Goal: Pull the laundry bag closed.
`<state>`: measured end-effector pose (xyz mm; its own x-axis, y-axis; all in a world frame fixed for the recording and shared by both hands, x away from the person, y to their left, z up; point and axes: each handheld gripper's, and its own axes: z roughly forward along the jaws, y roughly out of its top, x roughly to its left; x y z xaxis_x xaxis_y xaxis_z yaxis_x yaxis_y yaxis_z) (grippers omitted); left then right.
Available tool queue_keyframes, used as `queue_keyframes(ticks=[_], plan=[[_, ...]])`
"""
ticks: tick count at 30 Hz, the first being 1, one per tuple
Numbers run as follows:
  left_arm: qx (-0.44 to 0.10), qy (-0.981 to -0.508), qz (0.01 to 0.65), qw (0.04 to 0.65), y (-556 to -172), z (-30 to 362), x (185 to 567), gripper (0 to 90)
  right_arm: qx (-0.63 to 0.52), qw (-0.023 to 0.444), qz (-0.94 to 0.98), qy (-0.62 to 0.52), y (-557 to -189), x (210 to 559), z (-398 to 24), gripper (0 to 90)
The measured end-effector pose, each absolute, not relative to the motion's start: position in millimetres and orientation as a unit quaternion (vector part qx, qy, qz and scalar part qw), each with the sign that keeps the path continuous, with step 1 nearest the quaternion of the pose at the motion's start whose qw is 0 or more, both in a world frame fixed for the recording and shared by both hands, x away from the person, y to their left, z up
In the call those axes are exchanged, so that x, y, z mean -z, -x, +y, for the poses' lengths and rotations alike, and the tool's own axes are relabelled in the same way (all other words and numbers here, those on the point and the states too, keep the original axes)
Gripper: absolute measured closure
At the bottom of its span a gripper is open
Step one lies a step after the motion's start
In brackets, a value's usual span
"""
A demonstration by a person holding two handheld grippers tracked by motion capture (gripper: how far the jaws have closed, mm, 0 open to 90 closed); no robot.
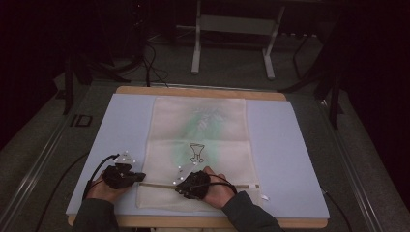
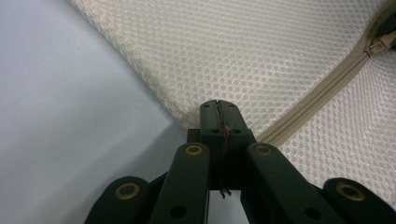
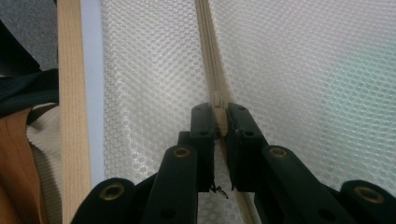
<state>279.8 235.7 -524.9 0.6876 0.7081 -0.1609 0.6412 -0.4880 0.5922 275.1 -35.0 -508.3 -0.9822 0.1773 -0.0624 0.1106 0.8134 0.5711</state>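
Observation:
A cream mesh bag (image 1: 198, 140) with a green print and a small drawn figure lies flat on the pale blue mat (image 1: 280, 145). A beige zipper (image 1: 241, 186) runs across its near end. My left gripper (image 1: 143, 177) is at the bag's left edge, by the zipper's end, its jaws shut on the mesh edge (image 2: 187, 112). My right gripper (image 1: 179, 185) points left along the zipper (image 3: 208, 51). Its jaws are shut on the beige zipper pull (image 3: 222, 119). From the left gripper (image 2: 219, 109), the zipper (image 2: 322, 88) leads up right to the slider (image 2: 379, 44).
The mat lies on a wooden table whose front edge (image 3: 72, 102) is close beside the right gripper (image 3: 220, 112). A small white tag (image 1: 264, 197) lies near the bag's right corner. Metal frame legs (image 1: 196, 53) and cables are on the floor beyond the table.

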Motion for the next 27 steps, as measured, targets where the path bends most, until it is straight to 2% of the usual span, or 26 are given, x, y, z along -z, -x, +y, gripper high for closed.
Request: queue_keyframes(ticks=[27], plan=[[-0.051,-0.86,0.394,0.322,-280,236,525,89.7,-0.288,0.062,0.952,-0.083,-275,509,-51,82.3]])
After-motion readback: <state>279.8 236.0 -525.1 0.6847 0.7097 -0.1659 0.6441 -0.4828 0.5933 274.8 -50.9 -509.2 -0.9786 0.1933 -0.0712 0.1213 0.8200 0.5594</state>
